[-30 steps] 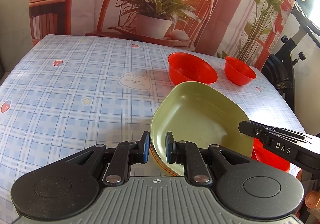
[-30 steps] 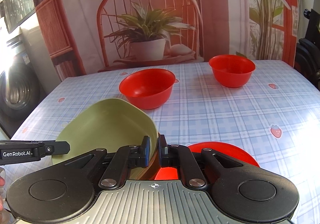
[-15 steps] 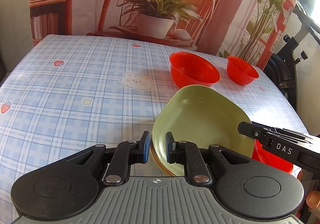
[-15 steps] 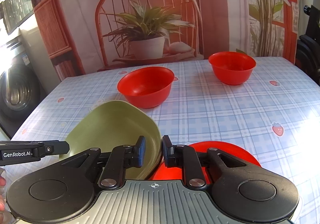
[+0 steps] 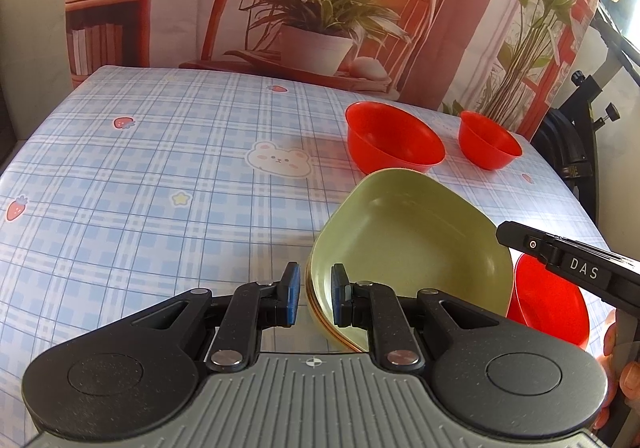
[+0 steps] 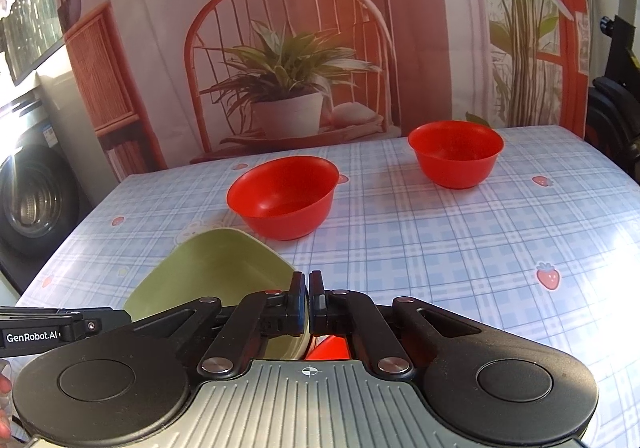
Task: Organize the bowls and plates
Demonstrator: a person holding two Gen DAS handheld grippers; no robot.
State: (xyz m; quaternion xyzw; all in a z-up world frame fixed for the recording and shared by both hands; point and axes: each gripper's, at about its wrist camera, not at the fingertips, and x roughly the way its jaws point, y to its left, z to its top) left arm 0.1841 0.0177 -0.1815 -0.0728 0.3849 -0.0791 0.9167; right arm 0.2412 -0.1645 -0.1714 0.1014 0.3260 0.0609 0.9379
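Fig.: left tool (image 5: 312,296) nipped on rim of tilted green plate (image 5: 408,248) above desk (image 5: 160,187), right tool (image 6: 309,304) just closed w/ nothing visibly between pads; lower plate level onto red plate (image 5: 548,304), w/o sliding.

From my left wrist camera, the gripper body hides the near edge of the green plate (image 5: 408,248), so I can't see how many plates sit under it (only a thin orange rim shows). The right gripper's arm (image 5: 576,268) covers part of the red dish (image 5: 548,304) beyond. On the right wrist view that red dish (image 6: 330,348) is nearly all hidden, and I can't tell whether the plate's rim lies between the closed fingertips (image 6: 298,308).
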